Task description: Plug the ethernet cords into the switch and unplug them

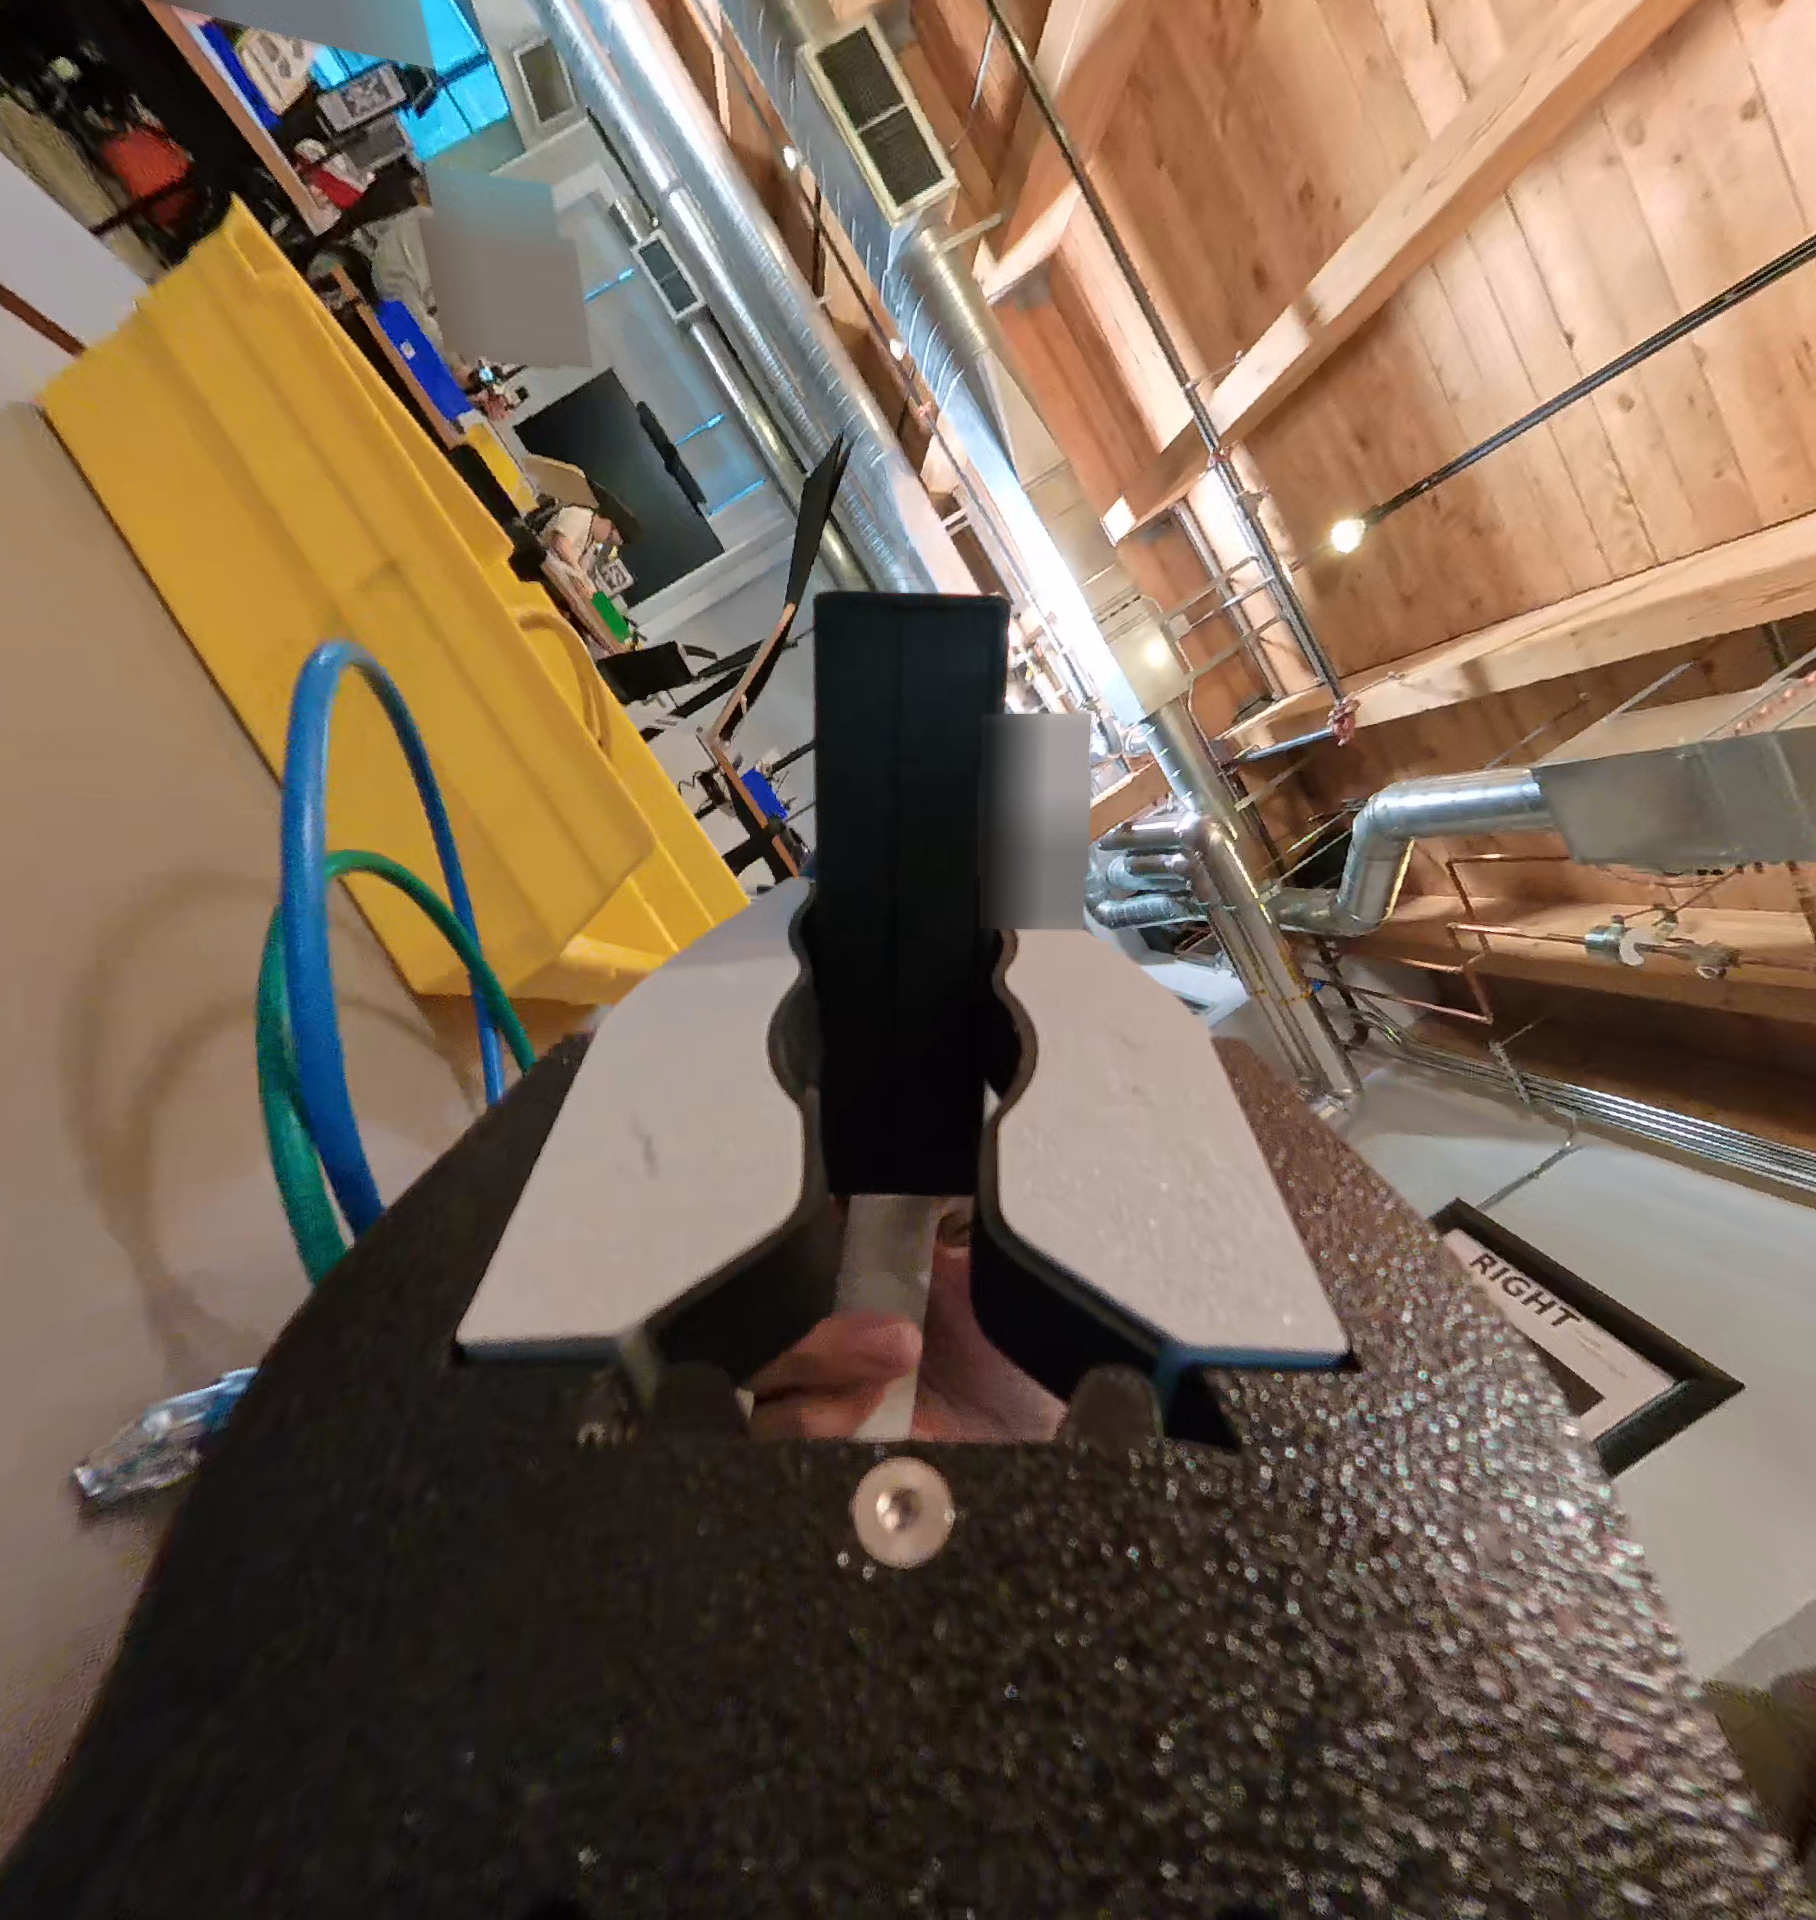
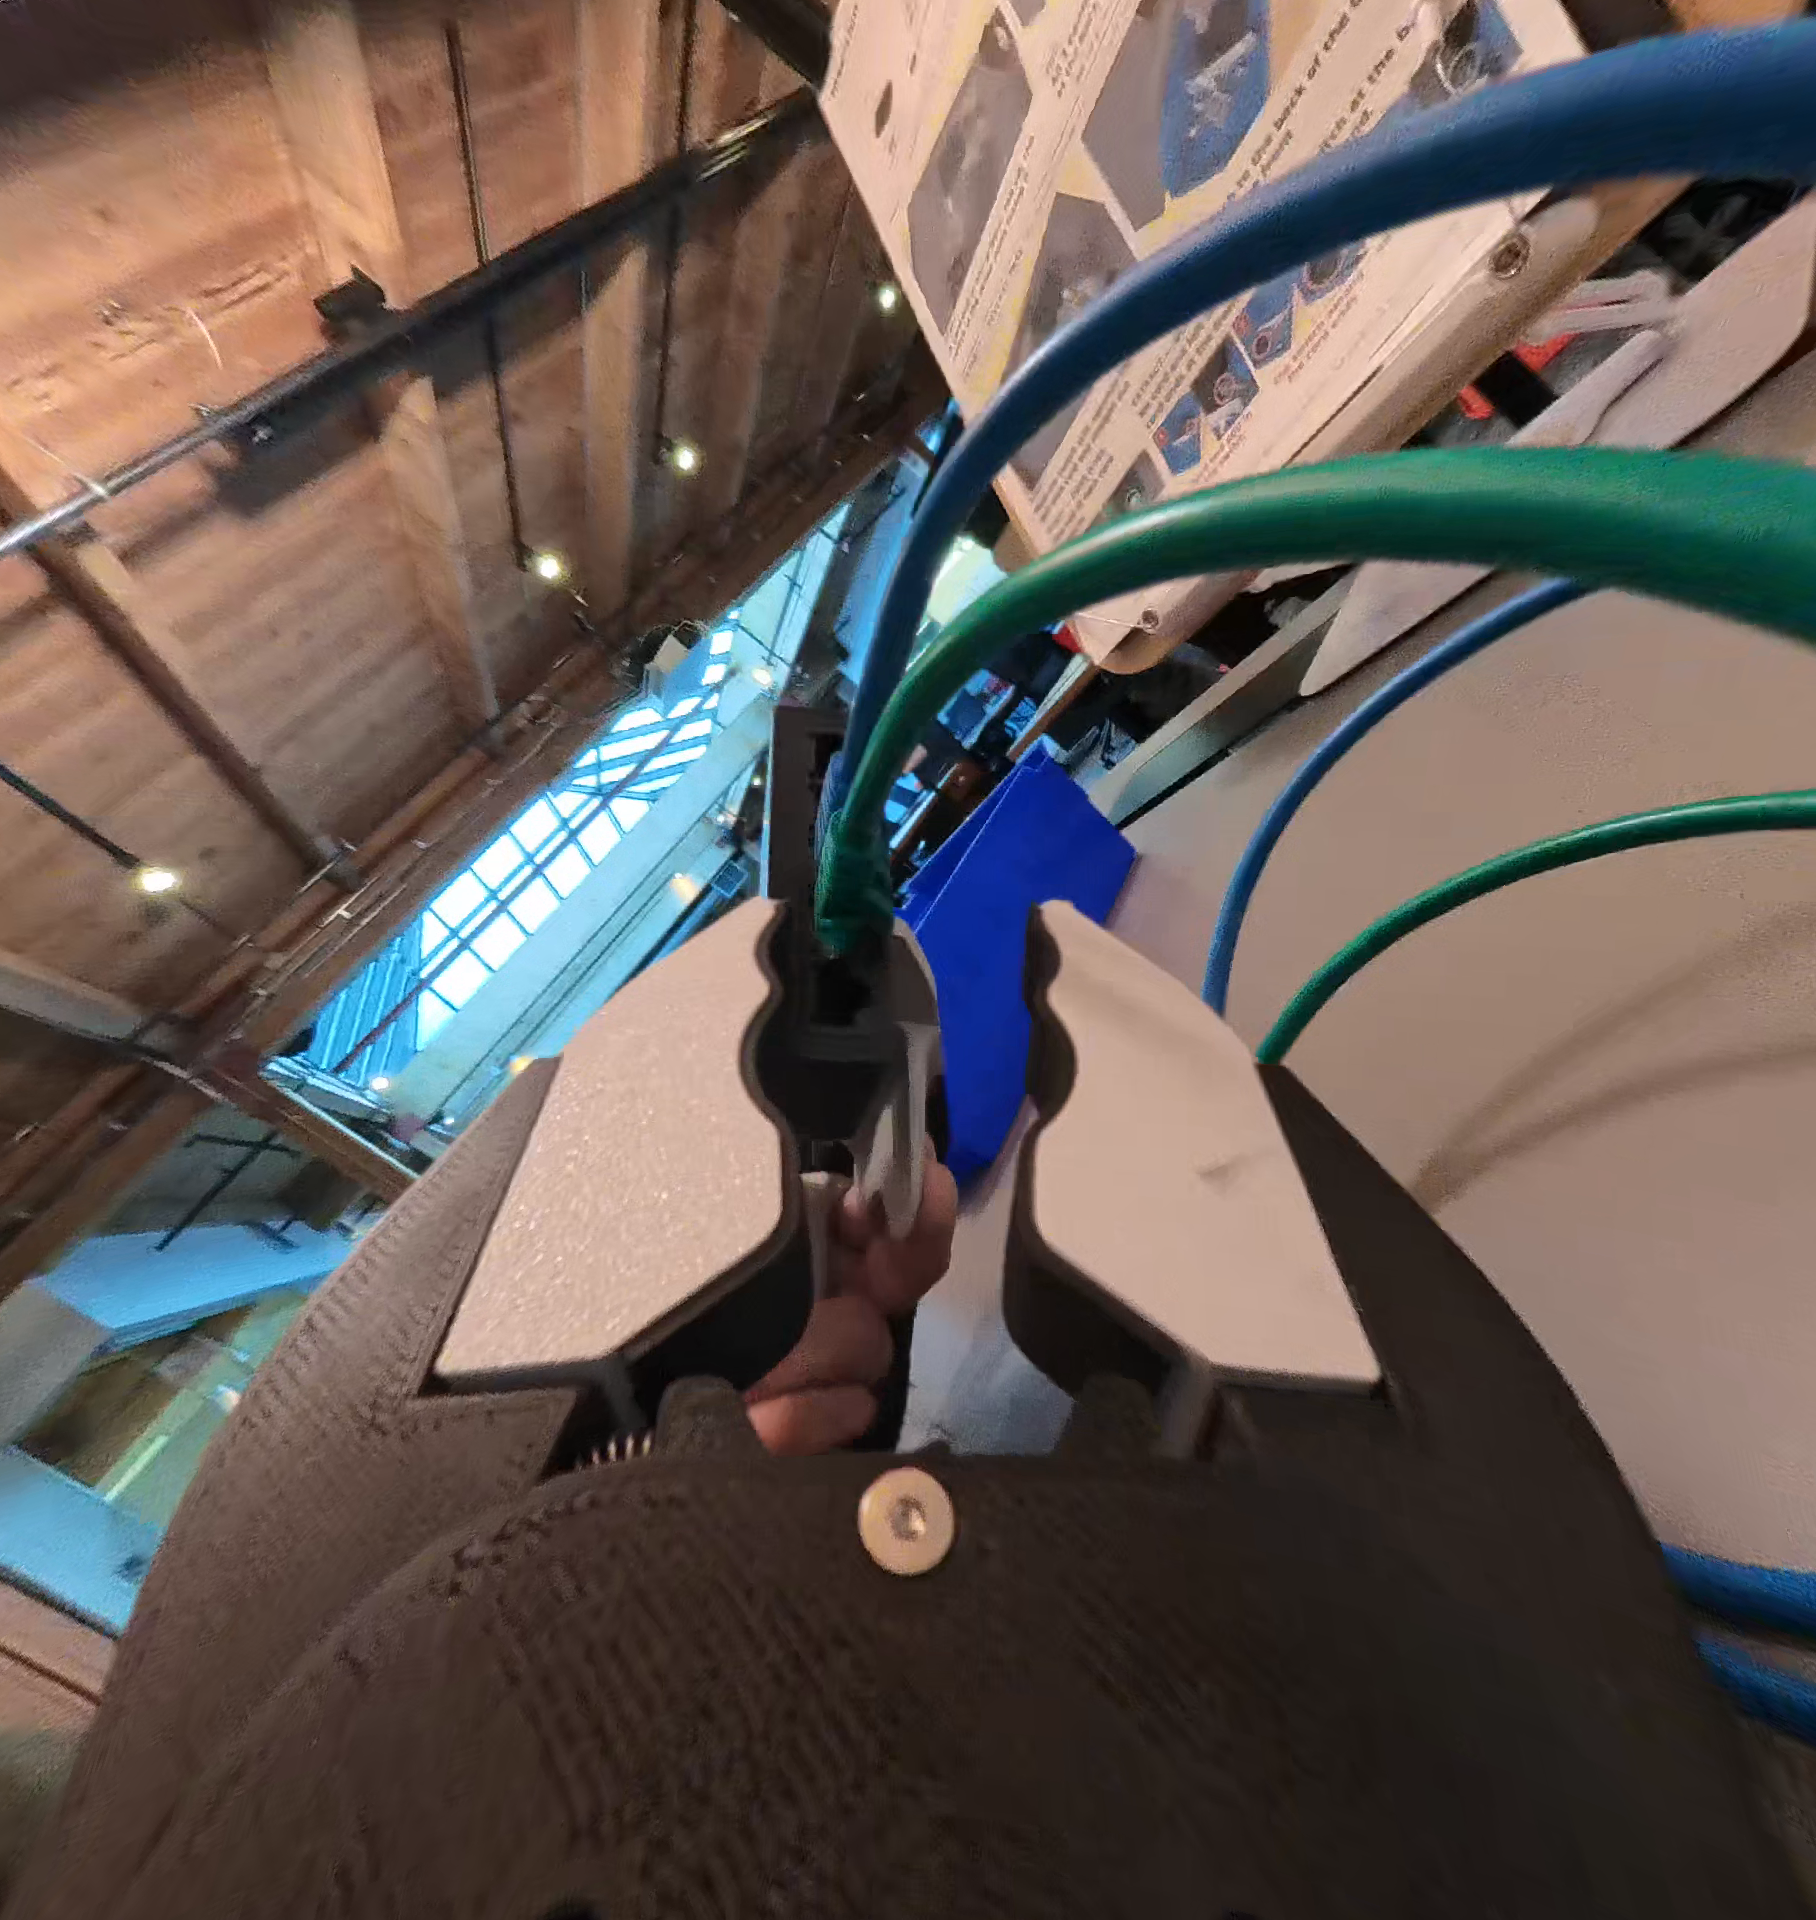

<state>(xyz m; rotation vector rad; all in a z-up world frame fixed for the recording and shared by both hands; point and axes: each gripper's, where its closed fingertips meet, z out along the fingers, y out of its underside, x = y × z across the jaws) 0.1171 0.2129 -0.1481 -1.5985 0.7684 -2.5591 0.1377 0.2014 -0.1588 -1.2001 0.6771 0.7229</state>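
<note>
My left gripper (image 1: pixel 904 920) is shut on the black switch (image 1: pixel 904 831) and holds it upright, off the beige table (image 1: pixel 73 987). A blue cord (image 1: pixel 306 831) and a green cord (image 1: pixel 296 1143) loop up at the left. A clear plug end (image 1: pixel 156 1439) lies on the table at the lower left. In the right wrist view the switch (image 2: pixel 831 1029) stands edge-on against my right gripper's left finger. The green cord (image 2: pixel 1299 520) and the blue cord (image 2: pixel 1195 260) run into its ports. The green plug (image 2: pixel 852 909) sits at the fingertips of my right gripper (image 2: pixel 904 925), whose jaws stand apart.
A yellow bin (image 1: pixel 364 623) stands on the table behind the cords. A blue bin (image 2: pixel 1008 914) and a printed instruction sheet (image 2: pixel 1091 208) are beyond the switch. A hand (image 2: pixel 862 1309) and a metal finger of the other gripper (image 2: pixel 904 1143) show between my right jaws.
</note>
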